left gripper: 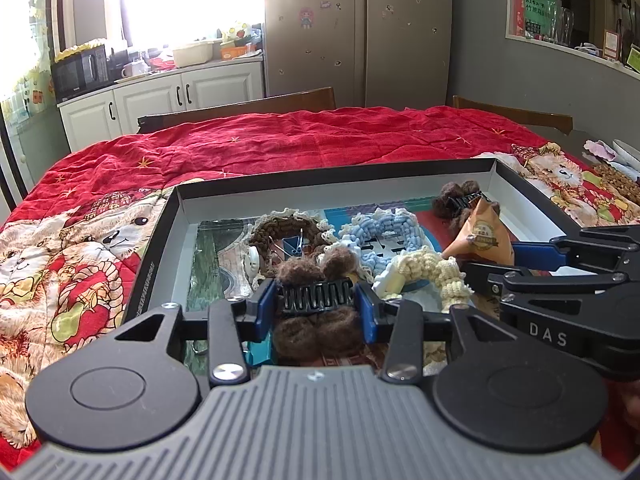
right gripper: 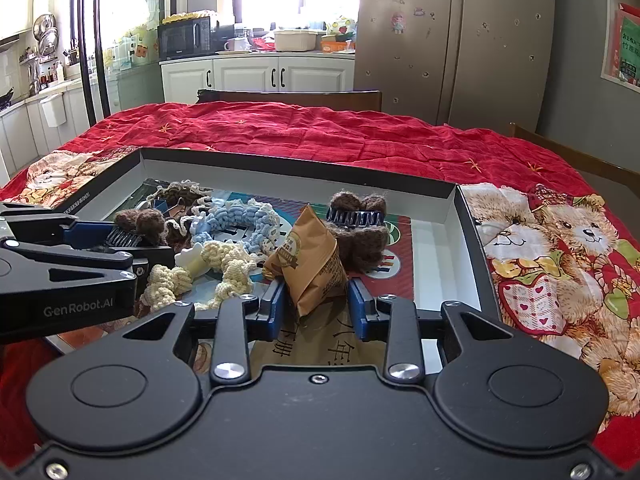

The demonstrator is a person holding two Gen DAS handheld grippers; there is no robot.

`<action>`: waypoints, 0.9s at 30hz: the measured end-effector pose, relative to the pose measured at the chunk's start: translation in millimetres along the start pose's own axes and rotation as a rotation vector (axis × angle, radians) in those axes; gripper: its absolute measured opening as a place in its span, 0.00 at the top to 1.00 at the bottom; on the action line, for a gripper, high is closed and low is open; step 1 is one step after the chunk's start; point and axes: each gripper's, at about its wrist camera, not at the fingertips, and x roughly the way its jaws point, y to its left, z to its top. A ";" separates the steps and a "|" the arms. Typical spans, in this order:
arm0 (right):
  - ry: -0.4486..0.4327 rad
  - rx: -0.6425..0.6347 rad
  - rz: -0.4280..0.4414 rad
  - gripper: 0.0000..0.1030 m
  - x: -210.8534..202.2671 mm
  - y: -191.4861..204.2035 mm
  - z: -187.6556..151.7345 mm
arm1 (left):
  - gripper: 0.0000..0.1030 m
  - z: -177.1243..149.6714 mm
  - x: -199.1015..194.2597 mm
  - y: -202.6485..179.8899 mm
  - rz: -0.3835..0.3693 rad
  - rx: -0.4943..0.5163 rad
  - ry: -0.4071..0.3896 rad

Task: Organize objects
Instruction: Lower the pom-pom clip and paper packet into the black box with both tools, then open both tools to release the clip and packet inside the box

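Note:
A shallow black box (left gripper: 320,176) with white walls lies on the red bear quilt and holds hair accessories. My left gripper (left gripper: 316,306) is shut on a brown fuzzy hair claw (left gripper: 316,300) over the box's near side; it also shows in the right wrist view (right gripper: 136,228). My right gripper (right gripper: 316,306) is closed around a brown triangular snack packet (right gripper: 312,264), also seen in the left wrist view (left gripper: 480,236). A second brown fuzzy claw (right gripper: 358,220), a blue crochet scrunchie (left gripper: 384,232), a cream one (left gripper: 432,268) and a brown one (left gripper: 288,228) lie in the box.
The red quilt (left gripper: 280,144) covers the table around the box (right gripper: 472,240). Wooden chair backs (left gripper: 248,108) stand at the far edge. Loose items (left gripper: 612,168) lie at the far right of the table. A fridge and white cabinets stand behind.

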 end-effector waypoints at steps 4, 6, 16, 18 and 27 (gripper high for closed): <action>-0.001 0.001 -0.002 0.67 -1.1 0.0 0.3 | 0.41 -0.3 0.2 0.0 0.001 0.001 0.000; -0.003 0.002 -0.004 0.66 -1.2 0.2 0.1 | 0.39 -0.4 0.2 0.0 0.003 0.001 -0.001; -0.005 0.004 -0.007 0.62 -2.6 0.8 -0.1 | 0.29 -0.6 -3.0 -1.0 0.007 0.009 -0.014; -0.007 0.007 -0.005 0.61 -3.6 0.5 -0.2 | 0.28 -0.1 -5.0 -1.0 0.008 0.007 -0.021; -0.029 0.017 -0.005 0.56 -10.9 -0.9 2.5 | 0.22 1.1 -13.0 -3.3 0.014 0.012 -0.048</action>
